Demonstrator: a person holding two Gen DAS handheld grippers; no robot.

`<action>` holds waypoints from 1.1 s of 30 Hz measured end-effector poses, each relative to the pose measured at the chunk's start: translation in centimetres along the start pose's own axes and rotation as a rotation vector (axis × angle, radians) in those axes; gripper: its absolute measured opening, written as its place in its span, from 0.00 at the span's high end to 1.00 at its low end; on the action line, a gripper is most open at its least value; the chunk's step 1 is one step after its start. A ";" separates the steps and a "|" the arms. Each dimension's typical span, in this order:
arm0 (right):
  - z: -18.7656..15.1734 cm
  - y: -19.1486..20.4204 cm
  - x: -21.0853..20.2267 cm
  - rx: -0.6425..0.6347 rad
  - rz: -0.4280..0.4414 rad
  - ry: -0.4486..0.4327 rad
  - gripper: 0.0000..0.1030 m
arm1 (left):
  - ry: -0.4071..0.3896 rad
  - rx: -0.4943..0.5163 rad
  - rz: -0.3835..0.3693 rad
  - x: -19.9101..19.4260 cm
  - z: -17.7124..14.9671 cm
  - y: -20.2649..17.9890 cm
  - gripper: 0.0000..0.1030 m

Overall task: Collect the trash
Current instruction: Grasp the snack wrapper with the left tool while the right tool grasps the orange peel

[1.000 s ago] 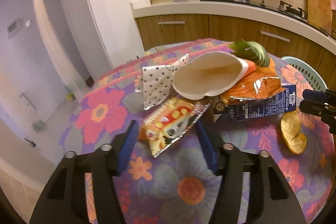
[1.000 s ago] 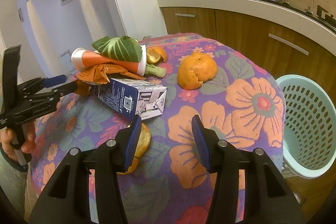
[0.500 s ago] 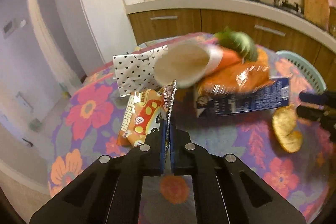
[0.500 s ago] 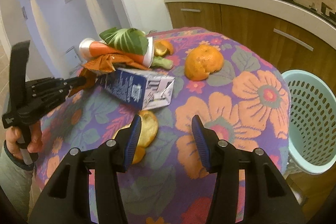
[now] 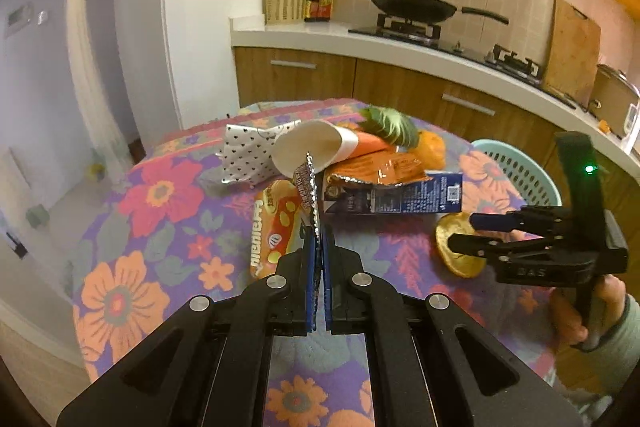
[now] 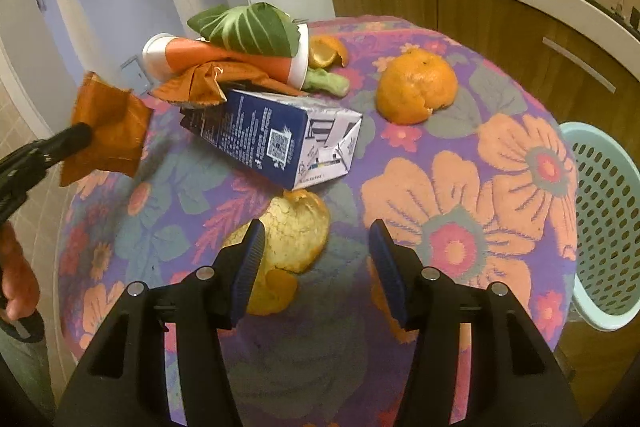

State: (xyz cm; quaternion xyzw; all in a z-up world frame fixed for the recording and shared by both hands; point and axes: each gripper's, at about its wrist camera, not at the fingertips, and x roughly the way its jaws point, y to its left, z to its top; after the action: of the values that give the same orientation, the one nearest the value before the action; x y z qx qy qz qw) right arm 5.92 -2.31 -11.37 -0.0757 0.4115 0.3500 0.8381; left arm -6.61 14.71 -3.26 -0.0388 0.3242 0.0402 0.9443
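A round table point(image 6: 460, 147) under a purple cloth printed with big orange and pink flowers stood in a small kitchen. Behind it ran a white countertop point(image 5: 400, 45) over wooden cabinets, with a black wok point(image 5: 412, 7) on the gas hob, a wicker basket point(image 5: 283, 5) and dark bottles beside it, and a wooden cutting board point(image 5: 574, 45) leaning on the tiled wall. A pale green perforated laundry-style basket point(image 6: 604, 219) stood on the floor just beside the table's edge.

The left gripper point(image 5: 318, 255) had its fingers pressed together on an orange snack wrapper point(image 5: 276, 223), pinching its crimped foil edge; in the right wrist view the wrapper point(image 6: 106, 131) hung off the table. The right gripper point(image 6: 316, 267) hovered with its jaws opening over a piece of orange peel point(image 6: 296, 231), which lay partly between the fingers, unpressed.

The remaining rubbish lay on the cloth: a dark blue carton point(image 6: 276, 143) on its side, a paper cup point(image 5: 308, 151) tipped over, a green leaf point(image 6: 248, 29), a polka-dot wrapper point(image 5: 248, 155), and another orange peel point(image 6: 418, 87) well apart
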 end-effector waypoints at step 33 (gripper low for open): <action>-3.2 -6.3 -8.3 0.037 0.028 -0.212 0.96 | -0.093 0.250 -0.121 -1.5 5.4 -13.3 0.99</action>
State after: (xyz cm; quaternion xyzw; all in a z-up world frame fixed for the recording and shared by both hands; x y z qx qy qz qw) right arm 4.48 -12.64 -8.35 -0.0167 0.3278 0.3599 0.8733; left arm -3.17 1.97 2.49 0.0616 0.2796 -0.0556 0.9565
